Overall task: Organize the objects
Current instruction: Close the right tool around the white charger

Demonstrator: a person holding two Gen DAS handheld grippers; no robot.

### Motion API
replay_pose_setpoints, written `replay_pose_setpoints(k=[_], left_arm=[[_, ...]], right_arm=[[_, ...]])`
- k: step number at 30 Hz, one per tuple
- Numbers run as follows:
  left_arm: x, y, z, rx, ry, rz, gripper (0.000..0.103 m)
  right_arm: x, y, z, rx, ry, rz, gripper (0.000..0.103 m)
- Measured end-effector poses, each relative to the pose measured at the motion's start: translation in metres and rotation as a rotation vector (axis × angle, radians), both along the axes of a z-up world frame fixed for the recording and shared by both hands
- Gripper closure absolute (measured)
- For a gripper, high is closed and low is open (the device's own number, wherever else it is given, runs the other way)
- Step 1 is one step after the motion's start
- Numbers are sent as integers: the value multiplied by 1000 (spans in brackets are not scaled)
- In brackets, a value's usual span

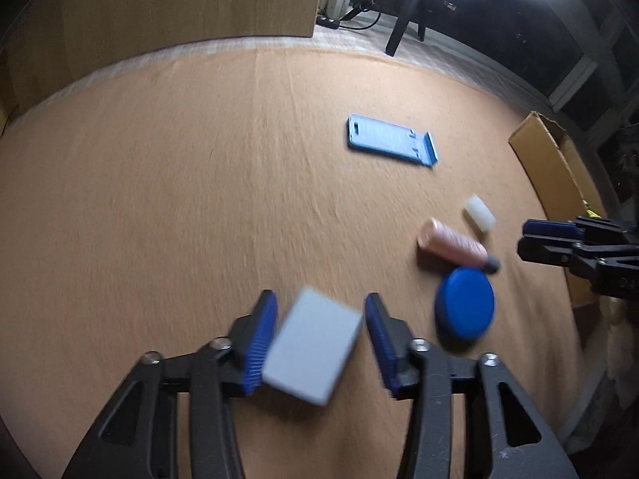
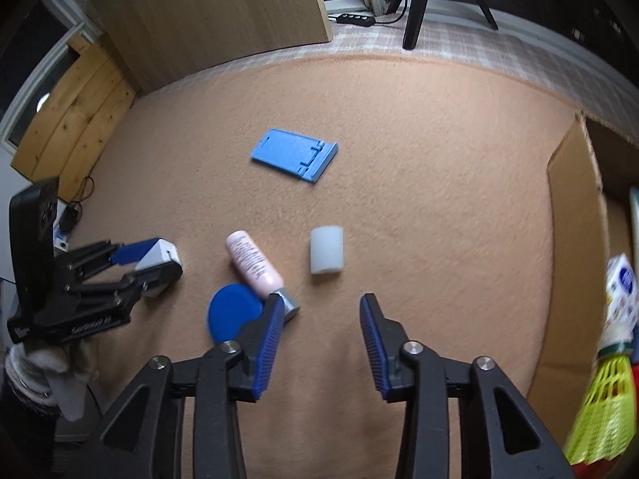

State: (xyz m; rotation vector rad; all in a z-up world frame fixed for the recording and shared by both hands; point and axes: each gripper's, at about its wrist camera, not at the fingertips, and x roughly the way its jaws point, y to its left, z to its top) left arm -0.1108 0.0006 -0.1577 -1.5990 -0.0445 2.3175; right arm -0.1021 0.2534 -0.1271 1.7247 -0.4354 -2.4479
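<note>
A grey-white box (image 1: 313,349) sits tilted between the fingers of my left gripper (image 1: 321,339); the left pad touches it, and a small gap shows at the right pad. The box also shows in the right wrist view (image 2: 159,257) in that gripper. My right gripper (image 2: 321,343) is open and empty above the peach cloth. Ahead of it lie a pink bottle (image 2: 253,263), a blue round lid (image 2: 233,311), a white cylinder (image 2: 326,249) and a blue flat stand (image 2: 293,153).
A cardboard box (image 2: 575,215) stands at the right with a yellow shuttlecock tube (image 2: 603,411) and packets. A wooden panel (image 2: 207,12) and tripod legs (image 2: 415,8) are at the far edge. The peach cloth (image 2: 399,139) covers the table.
</note>
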Motion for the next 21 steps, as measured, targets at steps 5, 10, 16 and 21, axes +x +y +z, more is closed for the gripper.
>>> replay_pose_setpoints(k=[5,10,16,21], left_arm=[[24,-21,14,50,38,41,44],[25,-21,12,22,33,21,44],[19,-16,4,18,22,-1,44],[22,-11,2,126,-19,-34,44]], right_arm=[[13,-7,-2,-69,3,-26,64],[27,-21,-7,-112,-1,-44,62],[29,-33,-10,-182,2,-74,62],[22,-47,-8,-210,5,-81,62]])
